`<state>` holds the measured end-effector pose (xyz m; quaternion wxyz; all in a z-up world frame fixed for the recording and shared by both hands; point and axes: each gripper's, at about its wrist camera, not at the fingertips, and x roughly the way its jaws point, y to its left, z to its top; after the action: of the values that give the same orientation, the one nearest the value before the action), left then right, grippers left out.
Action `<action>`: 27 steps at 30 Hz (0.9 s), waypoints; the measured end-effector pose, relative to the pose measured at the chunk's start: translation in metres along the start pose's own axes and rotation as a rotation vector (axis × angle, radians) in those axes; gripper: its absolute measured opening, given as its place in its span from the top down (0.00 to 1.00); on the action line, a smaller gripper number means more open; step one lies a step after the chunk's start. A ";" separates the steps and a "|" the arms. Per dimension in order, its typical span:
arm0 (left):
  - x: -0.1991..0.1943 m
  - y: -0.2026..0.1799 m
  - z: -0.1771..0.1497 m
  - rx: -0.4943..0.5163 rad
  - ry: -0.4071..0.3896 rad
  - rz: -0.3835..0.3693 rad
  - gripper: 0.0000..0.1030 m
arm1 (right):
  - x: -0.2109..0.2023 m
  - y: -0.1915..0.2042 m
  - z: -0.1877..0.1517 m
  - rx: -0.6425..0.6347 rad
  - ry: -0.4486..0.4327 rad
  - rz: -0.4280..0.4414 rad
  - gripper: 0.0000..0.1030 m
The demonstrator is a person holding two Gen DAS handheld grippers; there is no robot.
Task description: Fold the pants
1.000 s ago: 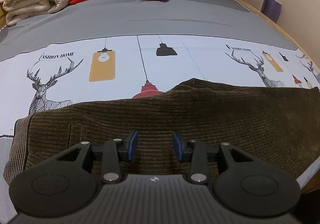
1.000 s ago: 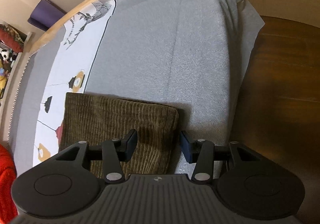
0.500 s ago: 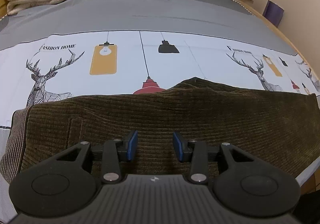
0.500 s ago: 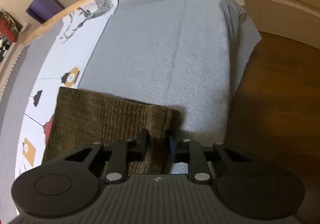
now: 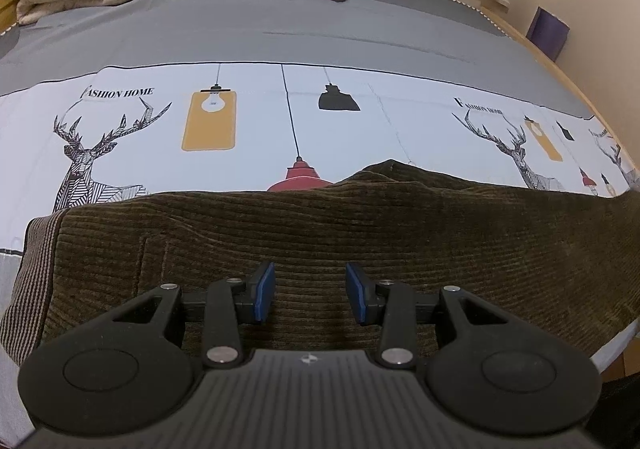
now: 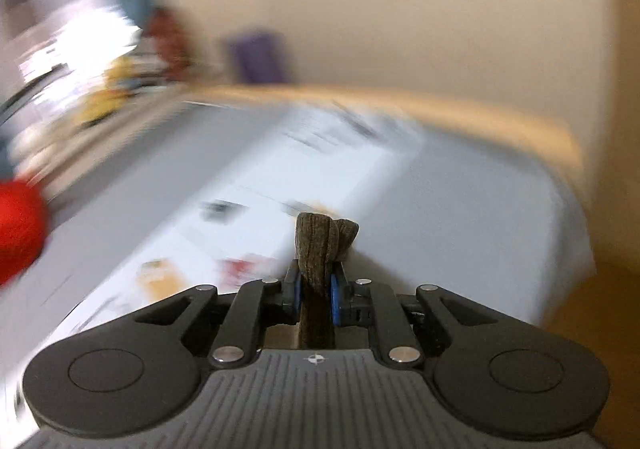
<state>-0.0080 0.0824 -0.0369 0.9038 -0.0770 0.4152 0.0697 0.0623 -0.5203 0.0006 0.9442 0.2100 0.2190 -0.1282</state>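
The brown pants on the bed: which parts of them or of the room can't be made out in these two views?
- Left wrist view: the pants run under the left gripper body; their near edge is hidden, their right end cut off.
- Right wrist view: only a bunched bit of the pants shows between the closing fingers; the rest is hidden by the right gripper.
- Right wrist view: the bed is motion-blurred.

Right gripper (image 6: 315, 291) jaws closing on lifted pants (image 6: 320, 249) (hem end).
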 end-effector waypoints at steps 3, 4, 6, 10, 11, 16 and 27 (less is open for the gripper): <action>-0.003 0.003 -0.003 -0.002 0.001 0.003 0.58 | -0.048 0.091 -0.023 -0.281 -0.121 0.210 0.87; -0.004 0.004 -0.004 0.000 0.001 0.004 0.58 | -0.063 0.119 -0.036 -0.355 -0.139 0.287 0.87; -0.006 0.007 -0.006 0.001 0.001 0.009 0.58 | -0.090 0.172 -0.075 -0.500 -0.120 0.458 0.86; -0.005 0.018 -0.008 -0.038 0.022 0.012 0.53 | -0.110 0.253 -0.182 -0.856 0.185 0.741 0.80; -0.004 0.021 -0.008 -0.049 0.030 0.006 0.53 | -0.112 0.264 -0.211 -0.945 0.267 0.777 0.80; -0.006 0.026 -0.008 -0.074 0.032 -0.001 0.53 | -0.139 0.275 -0.262 -1.168 0.335 0.900 0.64; -0.005 0.015 -0.002 -0.057 0.025 -0.022 0.52 | -0.110 0.268 -0.261 -1.100 0.330 0.768 0.50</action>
<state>-0.0157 0.0968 -0.0358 0.8968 -0.1081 0.4233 0.0703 -0.0380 -0.1501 -0.0694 0.8465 -0.2199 0.3029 0.3786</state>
